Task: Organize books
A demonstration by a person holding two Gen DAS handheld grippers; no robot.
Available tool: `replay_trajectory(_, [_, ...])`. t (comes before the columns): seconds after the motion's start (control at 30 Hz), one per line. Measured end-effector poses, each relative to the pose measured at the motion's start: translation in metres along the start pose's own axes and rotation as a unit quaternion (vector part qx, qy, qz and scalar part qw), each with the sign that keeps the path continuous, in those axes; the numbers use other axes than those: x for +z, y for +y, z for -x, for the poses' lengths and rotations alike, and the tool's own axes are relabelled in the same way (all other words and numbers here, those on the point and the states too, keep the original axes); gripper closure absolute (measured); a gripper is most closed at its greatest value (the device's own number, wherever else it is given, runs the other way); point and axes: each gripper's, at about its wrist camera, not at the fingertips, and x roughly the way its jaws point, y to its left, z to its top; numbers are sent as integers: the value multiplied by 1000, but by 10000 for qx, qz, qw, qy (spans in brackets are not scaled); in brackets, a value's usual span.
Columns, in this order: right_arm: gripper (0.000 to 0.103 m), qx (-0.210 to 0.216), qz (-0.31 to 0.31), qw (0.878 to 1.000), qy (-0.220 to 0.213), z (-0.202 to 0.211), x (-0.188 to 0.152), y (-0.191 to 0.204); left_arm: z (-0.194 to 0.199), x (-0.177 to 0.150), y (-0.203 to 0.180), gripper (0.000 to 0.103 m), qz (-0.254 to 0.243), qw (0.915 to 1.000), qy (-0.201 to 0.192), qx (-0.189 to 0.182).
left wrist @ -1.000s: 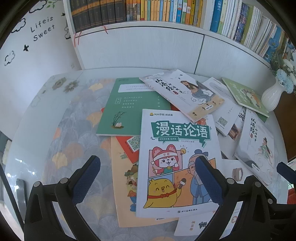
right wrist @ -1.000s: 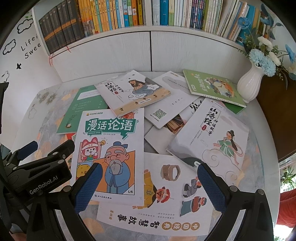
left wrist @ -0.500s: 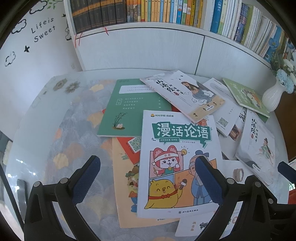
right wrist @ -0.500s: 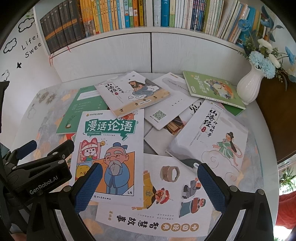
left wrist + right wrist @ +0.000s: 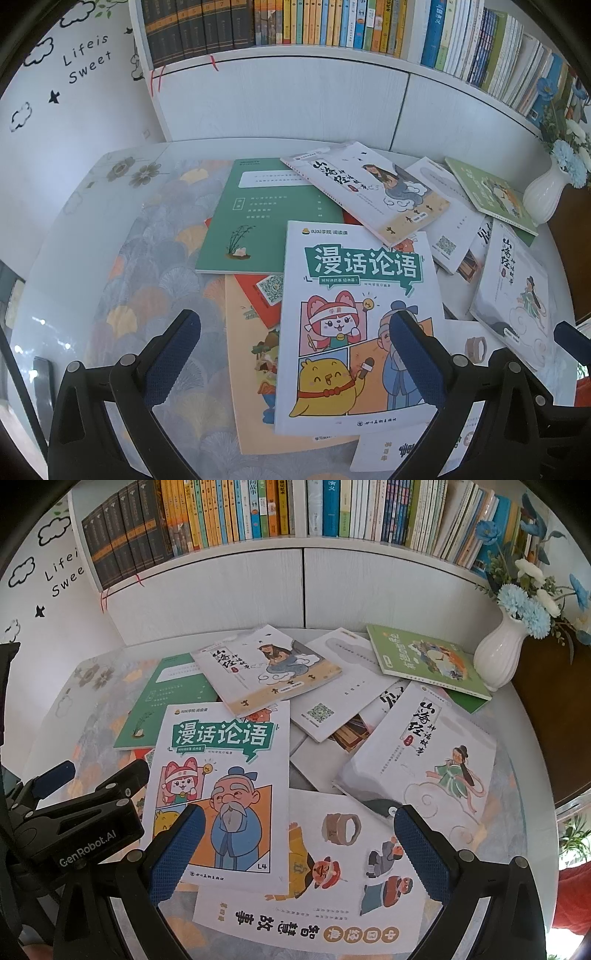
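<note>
Loose books: about ten are counted scattered and overlapped on the desk (image 5: 74, 258); the lowest ones are partly hidden, so the count is approximate.
Comic book (image 5: 360, 325): laid uppermost, near centre.
Green book (image 5: 266, 214): placed far left, partly under a white illustrated book (image 5: 266, 668).
Shelved books: one row is stood upright on the shelf (image 5: 332, 542) at the far side.
Vase (image 5: 498, 657): one, white, set at the far right.
Left gripper (image 5: 291, 362): fingers are spread apart, nothing held, above the comic book.
Right gripper (image 5: 295, 849): fingers are parted, nothing gripped.
</note>
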Motion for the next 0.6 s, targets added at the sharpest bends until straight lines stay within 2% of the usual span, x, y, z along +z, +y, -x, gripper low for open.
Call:
replay_trajectory(0.23, [1, 38, 50, 10000, -34, 1, 1, 2, 1, 2, 3, 1, 5, 9999, -22, -105])
replay_trajectory(0.37, [1, 237, 343, 9991, -14, 4, 1, 8, 0, 4, 17, 1, 193, 9974, -34, -690])
replay_trajectory(0.4, [1, 305, 443, 9985, -52, 5, 0, 9, 1, 3, 20, 1, 241, 9970, -111, -721])
replay_trajectory(0.53, [1, 651, 269, 9974, -133, -7, 2, -2, -15, -6, 25, 1, 7, 9990, -362, -276])
replay_trajectory(0.6, [1, 743, 321, 9966, -180, -22, 5, -1, -31, -13, 24, 2, -231, 9994, -132, -216])
